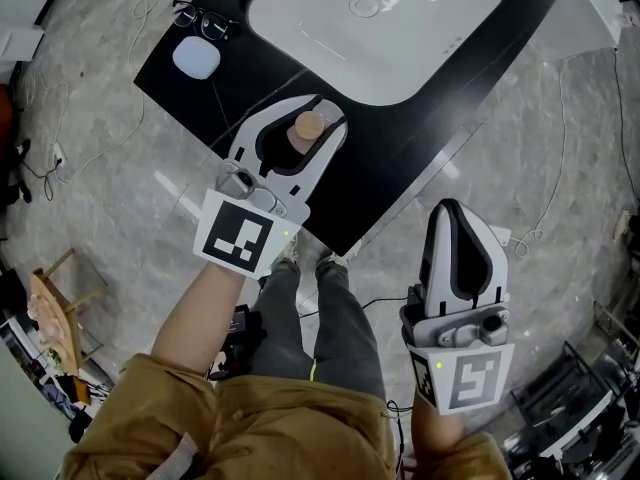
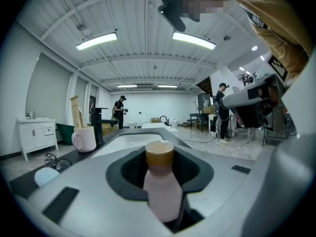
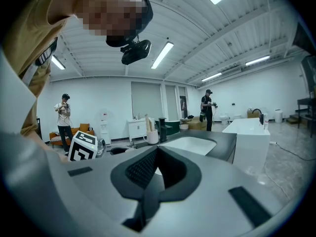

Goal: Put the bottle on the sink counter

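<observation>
The person's mustard fabric sleeve (image 1: 200, 398) reaches out from the body, and nearest of the tools is the right gripper (image 1: 452, 213); it hangs over the grey marbled floor (image 1: 120, 168), short of the furniture, with its jaws brought together on nothing, which suggests it is parked as a spare while the other hand does the work.

Further out, the left gripper (image 1: 322, 116) is held roughly level, which keeps its load upright; its jaws are clamped on a small pale-pink plastic bottle with a tan round cap (image 2: 162, 186). The bottle stands in the dark hollow between the two jaws, set back from their tips, its cap rising above them and its base hidden below, so I cannot tell whether it touches anything underneath.

From the head view the bottle sits above the near edge of the glossy black sink counter (image 1: 420, 138), just in front of the white oval basin (image 1: 420, 58); I judge it is poised for setting down there.

Beyond, at the counter's left end, lie dark-framed spectacles (image 1: 205, 20) and a pale round case (image 1: 196, 58); a white mug (image 2: 85, 139) stands beside the black tap (image 2: 98, 125).
</observation>
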The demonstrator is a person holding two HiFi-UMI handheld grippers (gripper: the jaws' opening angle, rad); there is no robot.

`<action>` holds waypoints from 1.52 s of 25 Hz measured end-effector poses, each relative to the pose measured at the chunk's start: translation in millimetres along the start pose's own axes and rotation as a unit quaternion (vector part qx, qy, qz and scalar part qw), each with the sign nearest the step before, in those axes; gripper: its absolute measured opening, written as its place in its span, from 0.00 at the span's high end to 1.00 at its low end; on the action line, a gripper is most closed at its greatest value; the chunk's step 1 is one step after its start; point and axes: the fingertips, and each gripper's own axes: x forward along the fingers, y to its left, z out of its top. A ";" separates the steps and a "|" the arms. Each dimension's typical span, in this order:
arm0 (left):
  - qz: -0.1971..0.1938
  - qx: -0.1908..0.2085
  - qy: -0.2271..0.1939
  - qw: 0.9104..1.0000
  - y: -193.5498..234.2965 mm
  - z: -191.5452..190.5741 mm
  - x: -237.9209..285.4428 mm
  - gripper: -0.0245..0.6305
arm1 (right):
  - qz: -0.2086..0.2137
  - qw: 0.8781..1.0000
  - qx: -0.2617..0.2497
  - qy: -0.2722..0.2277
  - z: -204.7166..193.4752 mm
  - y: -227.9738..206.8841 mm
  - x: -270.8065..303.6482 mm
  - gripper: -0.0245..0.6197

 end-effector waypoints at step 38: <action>-0.008 0.039 -0.013 0.999 -4.5 9.0 4.2 0.64 | -0.038 0.999 -0.015 -0.031 -5.3 -1.2 49.2 0.96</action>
